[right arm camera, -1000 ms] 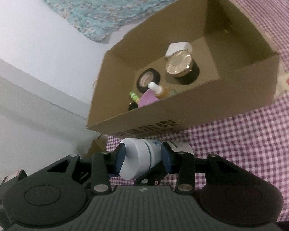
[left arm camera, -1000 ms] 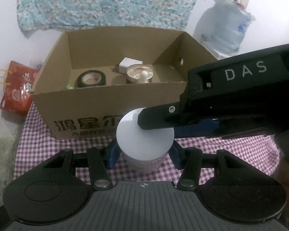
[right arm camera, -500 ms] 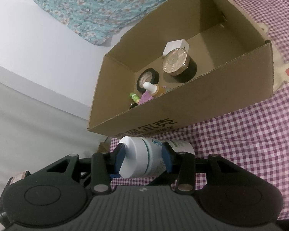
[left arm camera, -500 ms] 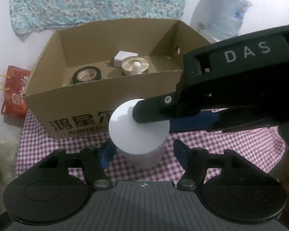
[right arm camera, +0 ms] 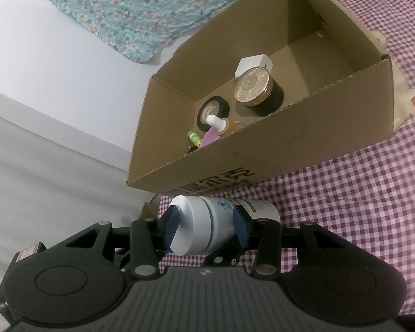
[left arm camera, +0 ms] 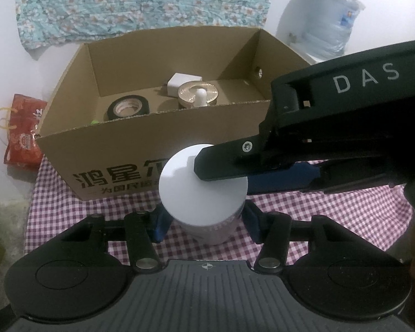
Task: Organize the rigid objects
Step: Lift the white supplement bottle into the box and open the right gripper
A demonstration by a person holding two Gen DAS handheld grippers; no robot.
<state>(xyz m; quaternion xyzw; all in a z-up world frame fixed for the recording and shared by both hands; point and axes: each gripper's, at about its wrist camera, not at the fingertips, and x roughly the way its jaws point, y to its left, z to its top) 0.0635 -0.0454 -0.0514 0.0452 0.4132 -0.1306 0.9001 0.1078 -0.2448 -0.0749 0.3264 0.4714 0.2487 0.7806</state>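
A white bottle with a white cap [left arm camera: 199,191] is held in front of a cardboard box [left arm camera: 152,144]. My right gripper [right arm camera: 206,228] is shut on the bottle [right arm camera: 207,221], gripping it near the cap. My left gripper [left arm camera: 203,222] has opened; its blue pads [left arm camera: 159,222] stand a little apart from the bottle's sides. The right gripper's black body [left arm camera: 332,127] crosses the left wrist view from the right. The box [right arm camera: 290,149] holds a black tape roll [right arm camera: 213,110], a gold-lidded jar [right arm camera: 253,87], a white cube [right arm camera: 251,63] and a dropper bottle [right arm camera: 221,123].
A purple checked cloth [right arm camera: 359,193] covers the table. A flowered cloth [left arm camera: 141,2] hangs on the wall behind the box. A water jug [left arm camera: 329,27] stands at the back right and a red bag [left arm camera: 22,132] lies at the left.
My left gripper's pads have opened away from the bottle. The right gripper keeps hold of it, and the box appears slightly nearer and lower in both views.
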